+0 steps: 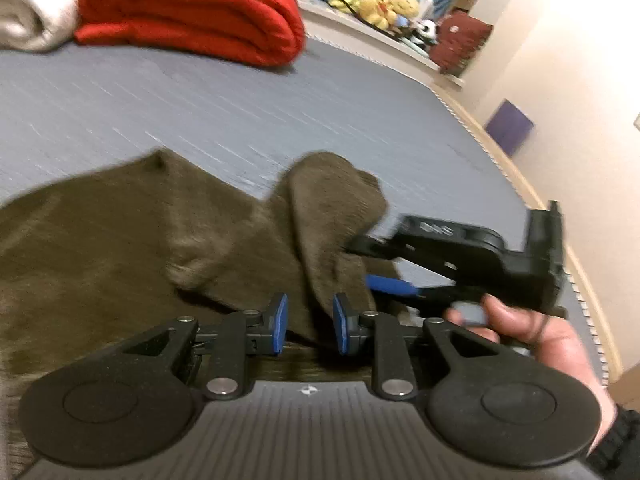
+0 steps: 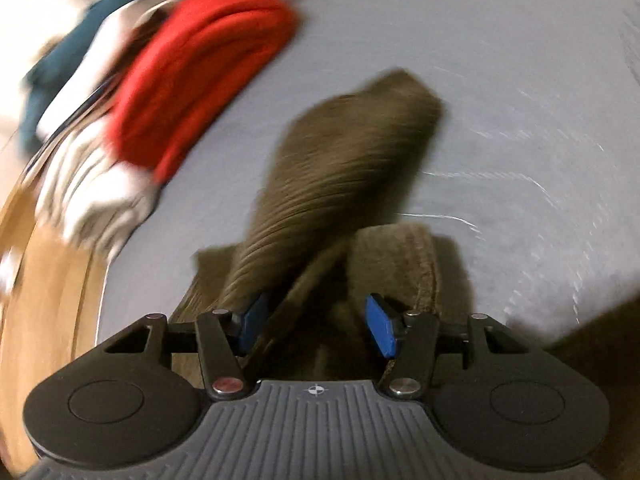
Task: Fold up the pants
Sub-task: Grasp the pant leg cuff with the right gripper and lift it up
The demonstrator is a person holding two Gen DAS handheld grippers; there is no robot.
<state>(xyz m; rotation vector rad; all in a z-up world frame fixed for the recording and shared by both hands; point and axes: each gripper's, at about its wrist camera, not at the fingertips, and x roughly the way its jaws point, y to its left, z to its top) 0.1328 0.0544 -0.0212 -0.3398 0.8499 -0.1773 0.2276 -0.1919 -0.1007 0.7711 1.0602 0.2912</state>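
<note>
The olive-brown pants [image 1: 120,248] lie on the grey-blue bed sheet [image 1: 240,104], with a raised fold [image 1: 332,208] standing up in front of me. My left gripper [image 1: 310,322] is open, its blue pads either side of that fold's lower edge. The right gripper [image 1: 380,268] shows in the left wrist view, reaching into the same fold from the right. In the right wrist view the right gripper [image 2: 316,328] is open with pants fabric [image 2: 352,168] between its jaws; that view is motion-blurred.
A folded red garment [image 1: 192,12] and a white one [image 1: 32,12] lie at the far side of the bed. Plush toys [image 1: 380,4] and a dark red bag [image 1: 460,40] sit on a ledge by the wall. The bed edge [image 1: 520,184] runs along the right.
</note>
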